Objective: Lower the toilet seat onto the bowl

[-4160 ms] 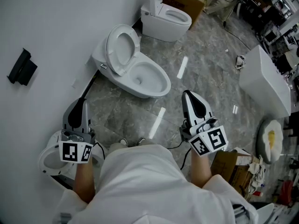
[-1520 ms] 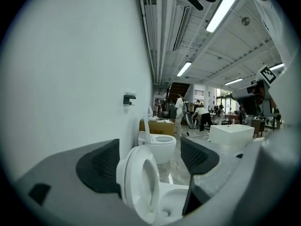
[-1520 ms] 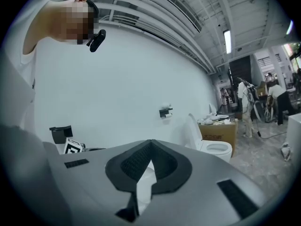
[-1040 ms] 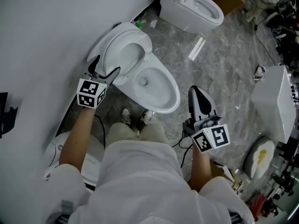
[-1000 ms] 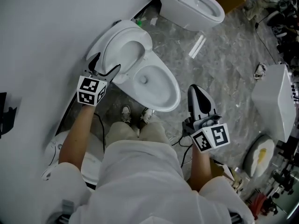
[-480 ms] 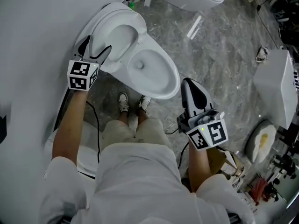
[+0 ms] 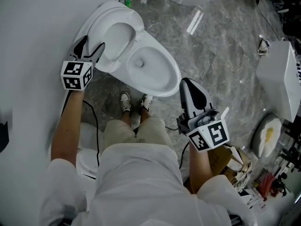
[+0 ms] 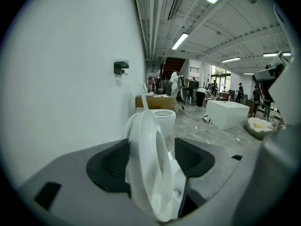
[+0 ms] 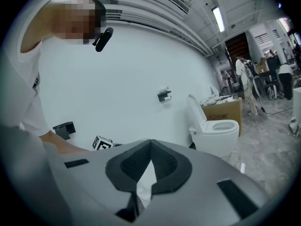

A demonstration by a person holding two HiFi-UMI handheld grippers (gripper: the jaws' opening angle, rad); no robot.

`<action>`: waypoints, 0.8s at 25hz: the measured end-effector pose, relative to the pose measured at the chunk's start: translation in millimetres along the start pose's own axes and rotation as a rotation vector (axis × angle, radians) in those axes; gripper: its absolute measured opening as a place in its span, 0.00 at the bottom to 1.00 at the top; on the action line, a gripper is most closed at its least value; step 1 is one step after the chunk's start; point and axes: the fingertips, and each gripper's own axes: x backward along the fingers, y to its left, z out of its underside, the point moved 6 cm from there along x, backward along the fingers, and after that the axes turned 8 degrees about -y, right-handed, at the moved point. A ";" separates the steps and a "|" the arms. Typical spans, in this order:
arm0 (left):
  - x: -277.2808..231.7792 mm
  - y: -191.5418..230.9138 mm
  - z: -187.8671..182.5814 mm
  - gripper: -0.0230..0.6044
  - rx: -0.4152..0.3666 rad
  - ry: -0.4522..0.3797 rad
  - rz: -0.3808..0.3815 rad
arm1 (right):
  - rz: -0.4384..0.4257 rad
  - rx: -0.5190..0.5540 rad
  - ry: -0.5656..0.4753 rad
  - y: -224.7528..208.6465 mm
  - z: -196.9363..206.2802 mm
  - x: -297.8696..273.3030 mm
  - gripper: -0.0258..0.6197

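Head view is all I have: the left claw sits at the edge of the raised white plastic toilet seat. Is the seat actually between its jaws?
Observer: Yes. In the left gripper view the raised white plastic toilet seat stands upright between the left claw's jaws, which are closing.
Operator: Are both pads on it?
Observer: Not both. A gap shows between the seat and the pad on that view's right; the other pad sits close behind the seat.
Operator: And the right claw?
Observer: The right gripper view shows the right claw's jaws together at the tips, nothing between them.
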 end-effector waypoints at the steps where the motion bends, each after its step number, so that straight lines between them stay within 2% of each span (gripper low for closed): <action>1: 1.1 1.4 -0.2 0.50 0.002 -0.002 -0.002 | 0.002 -0.001 0.001 0.3 0.3 1.5 0.04; 4: 4.6 2.5 -0.9 0.38 -0.004 -0.012 0.002 | 0.009 -0.002 0.001 1.0 1.5 5.6 0.04; 10: 7.2 0.8 -3.3 0.26 -0.008 -0.024 0.015 | 0.023 0.000 -0.009 4.2 0.5 7.0 0.04; 16: 10.6 -11.6 -4.6 0.21 -0.018 -0.038 0.048 | 0.051 0.014 -0.012 5.9 -0.9 19.7 0.04; 20: 13.8 -28.0 -7.3 0.19 -0.032 -0.055 0.106 | 0.074 0.018 -0.015 6.3 -3.7 29.8 0.04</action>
